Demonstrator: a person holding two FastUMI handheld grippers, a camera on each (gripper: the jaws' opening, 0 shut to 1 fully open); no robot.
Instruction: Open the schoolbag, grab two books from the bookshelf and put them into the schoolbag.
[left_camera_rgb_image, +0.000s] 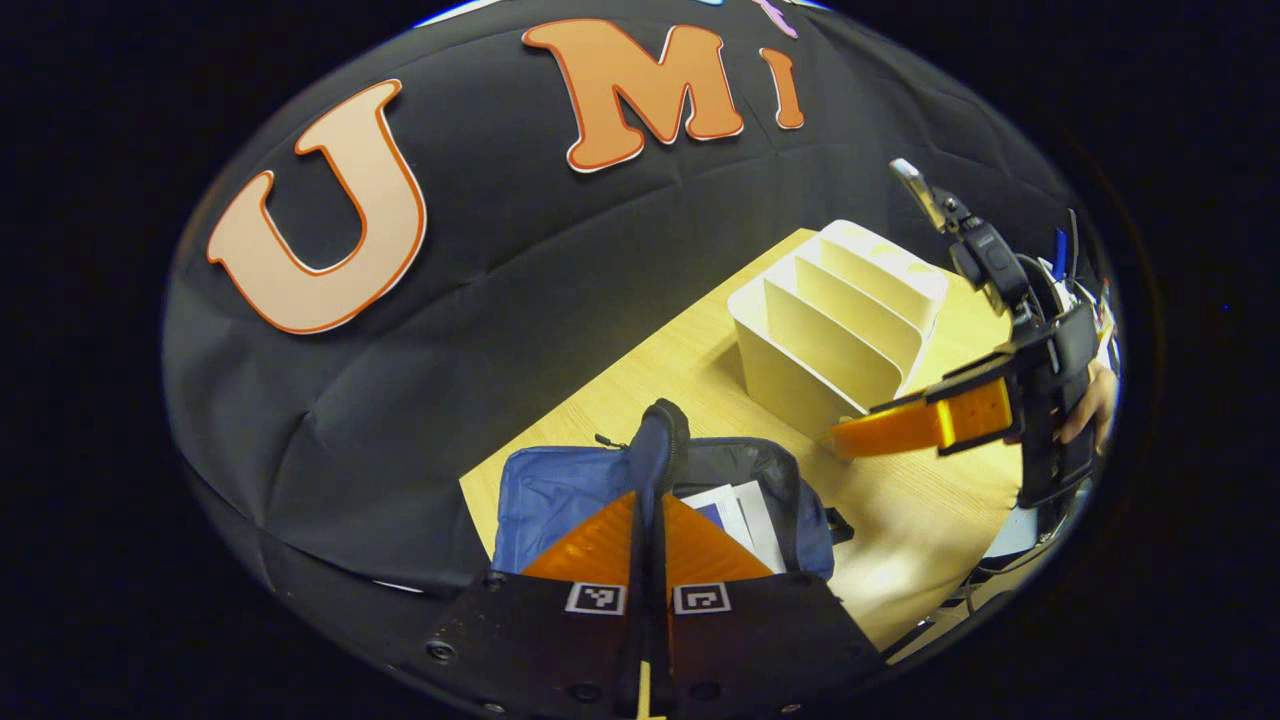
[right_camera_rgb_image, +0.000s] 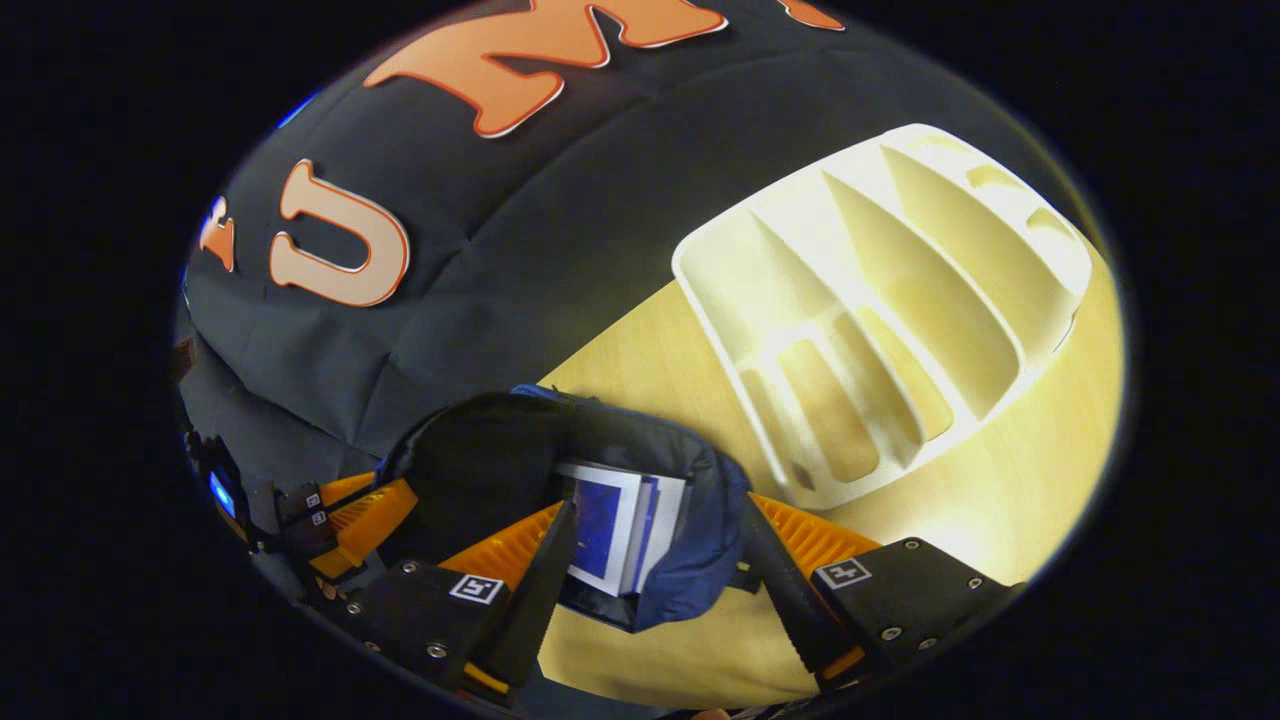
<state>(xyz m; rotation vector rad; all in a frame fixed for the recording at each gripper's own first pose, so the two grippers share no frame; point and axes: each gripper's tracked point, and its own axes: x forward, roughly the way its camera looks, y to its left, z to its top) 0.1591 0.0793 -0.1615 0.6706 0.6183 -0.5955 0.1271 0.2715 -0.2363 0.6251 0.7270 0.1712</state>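
The schoolbag (left_camera_rgb_image: 560, 495) lies on the wooden table (left_camera_rgb_image: 930, 520), blue with a dark lining, its mouth open. Inside it stand the books (right_camera_rgb_image: 620, 535), their white page edges and blue covers showing in the opening; in the left gripper view they appear as pale sheets (left_camera_rgb_image: 745, 515) just right of the gripper's fingers.

The left gripper (left_camera_rgb_image: 650, 510) sits directly over the bag. Its two fingers are closed together with only a thin gap, and a dark fold of the bag's top edge (left_camera_rgb_image: 660, 445) rises between their tips, pinched and lifted there. In the right gripper view the same gripper shows at the left (right_camera_rgb_image: 350, 525), at the dark flap of the bag.

The right gripper (right_camera_rgb_image: 650, 560) hangs just above the bag's mouth with its fingers spread wide, one on each side of the opening, the books seen between them. It has hold of nothing. In the left gripper view it appears to the right (left_camera_rgb_image: 850, 435), held by a hand (left_camera_rgb_image: 1090, 405), its tips near the foot of the bookshelf.

The bookshelf (right_camera_rgb_image: 880, 300), a cream file rack with slanted dividers, stands on the table just beyond the bag, near the black cloth wall (left_camera_rgb_image: 480, 330).
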